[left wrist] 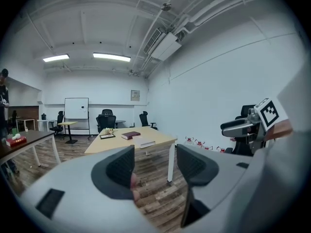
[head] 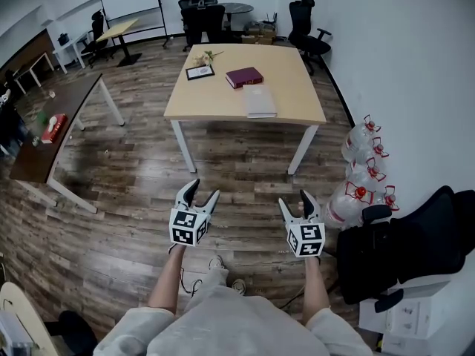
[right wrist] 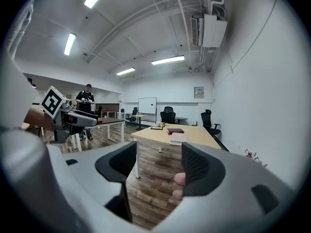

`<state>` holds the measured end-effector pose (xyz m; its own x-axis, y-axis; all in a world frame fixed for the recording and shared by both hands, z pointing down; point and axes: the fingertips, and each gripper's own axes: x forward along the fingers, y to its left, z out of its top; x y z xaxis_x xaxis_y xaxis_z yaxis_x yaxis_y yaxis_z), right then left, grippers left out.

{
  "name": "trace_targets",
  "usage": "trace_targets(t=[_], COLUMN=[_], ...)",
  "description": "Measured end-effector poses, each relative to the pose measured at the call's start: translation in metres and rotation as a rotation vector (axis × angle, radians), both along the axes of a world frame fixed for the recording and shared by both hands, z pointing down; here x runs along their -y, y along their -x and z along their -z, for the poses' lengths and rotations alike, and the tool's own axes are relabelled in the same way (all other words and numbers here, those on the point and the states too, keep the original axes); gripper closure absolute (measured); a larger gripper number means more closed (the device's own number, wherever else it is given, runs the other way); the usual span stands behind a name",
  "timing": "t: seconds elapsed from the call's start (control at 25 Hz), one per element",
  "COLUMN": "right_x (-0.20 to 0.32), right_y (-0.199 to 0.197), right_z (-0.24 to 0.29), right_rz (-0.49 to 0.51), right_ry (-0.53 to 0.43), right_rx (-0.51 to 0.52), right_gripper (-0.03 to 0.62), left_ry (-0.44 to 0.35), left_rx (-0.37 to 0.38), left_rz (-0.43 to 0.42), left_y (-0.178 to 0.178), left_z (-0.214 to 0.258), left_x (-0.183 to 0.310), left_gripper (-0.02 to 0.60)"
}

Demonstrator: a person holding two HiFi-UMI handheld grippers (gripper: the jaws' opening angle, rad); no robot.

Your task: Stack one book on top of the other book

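Note:
Two books lie on a light wooden table [head: 289, 110] some way ahead of me: a dark red book [head: 244, 77] and, nearer, a pale grey book [head: 260, 101]. The books rest side by side, apart. The same dark red book [left wrist: 130, 135] and pale book [left wrist: 144, 142] show small and far in the left gripper view; the right gripper view has the red book [right wrist: 175, 130] behind the pale book [right wrist: 178, 139]. My left gripper [head: 200, 195] and right gripper [head: 297, 203] hang over the wooden floor, short of the table, both open and empty.
A framed picture [head: 200, 72] and a small flower bunch [head: 205, 55] share the table's far left. Water bottles [head: 361, 170] stand along the right wall beside a black chair [head: 415, 247]. A dark table [head: 52, 136] is at the left, office chairs [head: 202, 13] behind. A person [right wrist: 86, 101] stands far off.

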<state>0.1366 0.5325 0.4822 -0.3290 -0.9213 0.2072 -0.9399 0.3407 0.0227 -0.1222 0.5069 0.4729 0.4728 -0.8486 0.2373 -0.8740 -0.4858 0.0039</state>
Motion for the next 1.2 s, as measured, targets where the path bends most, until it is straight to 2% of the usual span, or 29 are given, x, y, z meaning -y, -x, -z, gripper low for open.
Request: trace_targets(t=[0.52,1.2], right_x=[0.067,0.228], right_y=[-0.001,0.008], right_z=[-0.010,-0.011], right_rz=[-0.012,-0.053], right_ry=[0.000,0.023], right_rx=[0.004,-0.019], right_gripper=[0.325,0.334], left_ry=[0.016,0.027], left_rx=[-0.008,-0.030], left_rz=[0.002,-0.049], left_y=[-0.006,-0.007], left_z=[-0.022,-0.026], left_x=[0.067,0.245], left_gripper=[0.311,0.314])
